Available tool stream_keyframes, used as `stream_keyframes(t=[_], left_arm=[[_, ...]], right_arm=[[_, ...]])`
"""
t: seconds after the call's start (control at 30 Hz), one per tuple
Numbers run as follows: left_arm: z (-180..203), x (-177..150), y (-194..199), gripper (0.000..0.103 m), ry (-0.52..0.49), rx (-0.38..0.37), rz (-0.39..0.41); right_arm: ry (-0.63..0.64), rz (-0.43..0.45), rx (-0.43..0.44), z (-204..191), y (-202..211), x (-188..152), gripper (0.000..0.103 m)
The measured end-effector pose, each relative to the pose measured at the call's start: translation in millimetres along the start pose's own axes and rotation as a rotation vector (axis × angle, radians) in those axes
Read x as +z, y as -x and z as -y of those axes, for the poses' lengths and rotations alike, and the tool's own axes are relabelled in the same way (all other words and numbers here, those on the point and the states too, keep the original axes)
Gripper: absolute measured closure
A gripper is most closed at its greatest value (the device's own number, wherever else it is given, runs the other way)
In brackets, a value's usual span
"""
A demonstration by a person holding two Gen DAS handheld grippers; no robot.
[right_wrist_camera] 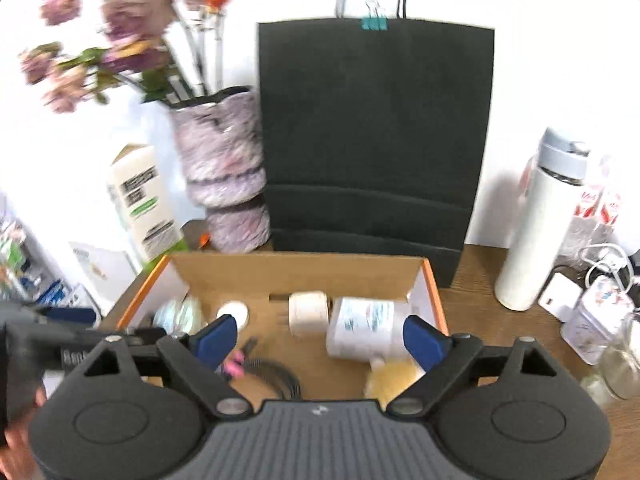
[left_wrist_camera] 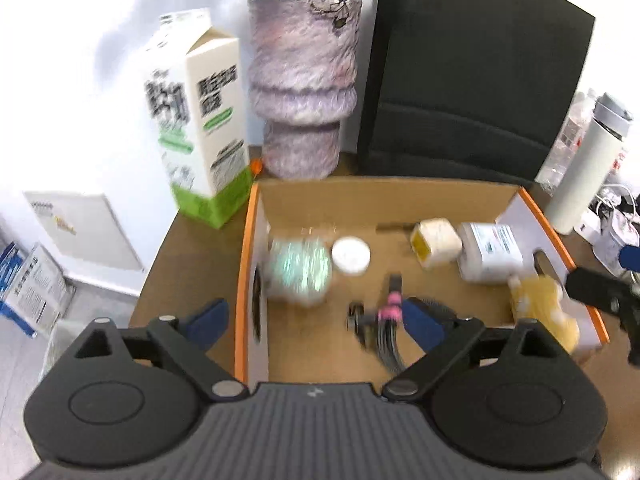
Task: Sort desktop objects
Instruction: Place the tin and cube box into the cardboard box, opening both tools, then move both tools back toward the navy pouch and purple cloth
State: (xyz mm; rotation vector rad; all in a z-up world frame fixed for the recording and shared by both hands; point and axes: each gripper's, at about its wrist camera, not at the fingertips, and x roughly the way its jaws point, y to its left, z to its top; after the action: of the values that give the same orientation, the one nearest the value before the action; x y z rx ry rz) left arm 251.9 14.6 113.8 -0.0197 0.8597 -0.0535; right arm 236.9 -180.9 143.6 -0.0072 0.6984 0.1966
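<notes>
Below both my grippers, left & right, jaws apart and empty, sits the cardboard box, lower-centre frame. White bottle inside: rigid, slick, probably light; grab mid-body. Cable bundle floppy; take at pink tie. Yellow item blurred, half hidden.

Printing is borne by the milk carton, upper left, but is blurred beyond reading. The label on the white bottle is likewise illegible.

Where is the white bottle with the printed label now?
In both views the white bottle lies on its side in the right part of the cardboard box, between the cream block and the yellow pouch.
</notes>
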Motion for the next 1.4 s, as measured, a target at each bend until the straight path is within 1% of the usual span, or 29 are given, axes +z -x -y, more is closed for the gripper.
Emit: stream_keyframes(t=[0.07, 0.17, 0.23, 0.33, 0.4, 0.47, 0.5, 0.53, 0.63, 0.7, 0.8, 0.83, 0.87, 0.93, 1.0, 1.1, 1.2, 1.23, 1.3, 1.4], left_arm=[[3.0, -14.2, 7.9, 0.004, 0.003, 0.013, -0.003], [12.3, -37.0, 15.5, 0.004, -0.021, 0.045, -0.013], [12.5, -57.2, 27.9, 0.004, -0.008, 0.032, -0.007], [6.9, -98.8, 46.6, 0.003, 0.051, -0.037, 0.018], [6.1, -134.3, 63.1, 0.003, 0.065, -0.039, 0.075], [7.8, -171.8, 79.3, 0.001, 0.059, -0.019, 0.139], [8.5, -189.3, 84.6, 0.0, 0.054, -0.014, 0.151], [9.1, -205.3, 88.0, 0.0, 0.052, -0.022, 0.147], [5.9, -248.6, 97.2, 0.0, 0.102, -0.059, 0.14], [4.5, -268.7, 105.0, 0.0, 0.12, -0.049, 0.163], [5.7, -286.0, 116.2, 0.0, 0.12, 0.01, 0.215], [6.7, -289.2, 120.5, 0.0, 0.121, 0.035, 0.225], [8.7, -293.8, 126.4, 0.0, 0.114, 0.054, 0.244], [11.7, -303.9, 137.1, 0.0, 0.091, 0.069, 0.277], [14.7, -316.1, 146.2, 0.0, 0.08, 0.063, 0.299], [22.6, -330.7, 151.7, 0.0, 0.054, 0.061, 0.324], [30.3, -331.7, 145.1, 0.0, 0.015, 0.068, 0.306], [31.4, -331.8, 145.0, 0.0, 0.01, 0.061, 0.305], [33.6, -332.6, 144.9, 0.0, -0.003, 0.051, 0.307], [35.0, -331.4, 141.0, 0.0, -0.015, 0.057, 0.283]], right_arm=[[0.034, -0.003, -0.019, 1.2, 12.9, -17.0, 0.013], [0.059, -0.003, -0.045, 9.3, 31.3, -40.0, 0.013], [0.046, 0.001, -0.046, 15.1, 42.6, -53.5, 0.013], [-0.011, 0.038, -0.044, 26.1, 66.5, -86.3, 0.013], [-0.036, 0.061, -0.034, 29.9, 79.1, -114.5, 0.013], [-0.039, 0.07, -0.03, 29.3, 94.7, -145.9, 0.013], [-0.041, 0.076, -0.027, 28.8, 101.6, -160.3, 0.013], [-0.047, 0.077, -0.018, 28.2, 108.1, -174.6, 0.013], [-0.094, 0.078, 0.024, 25.1, 125.8, -215.3, 0.013], [-0.126, 0.077, 0.057, 21.4, 133.8, -235.7, 0.013], [-0.113, 0.086, 0.084, 9.7, 144.3, -262.0, 0.013], [-0.088, 0.101, 0.081, 5.2, 148.3, -269.6, 0.011], [-0.069, 0.11, 0.073, 2.2, 152.2, -276.9, 0.007], [-0.045, 0.118, 0.065, -0.4, 158.7, -288.7, 0.002], [-0.058, 0.122, 0.06, 2.2, 166.4, -300.2, 0.002], [-0.088, 0.117, 0.078, 6.8, 177.1, -312.7, 0.002], [-0.072, 0.143, 0.079, 6.9, 183.6, -318.1, 0.001], [-0.064, 0.149, 0.079, 6.3, 183.8, -319.2, 0.001], [-0.06, 0.14, 0.077, 5.6, 183.2, -319.1, 0.001], [-0.07, 0.146, 0.086, 7.4, 183.1, -319.6, 0.001]])
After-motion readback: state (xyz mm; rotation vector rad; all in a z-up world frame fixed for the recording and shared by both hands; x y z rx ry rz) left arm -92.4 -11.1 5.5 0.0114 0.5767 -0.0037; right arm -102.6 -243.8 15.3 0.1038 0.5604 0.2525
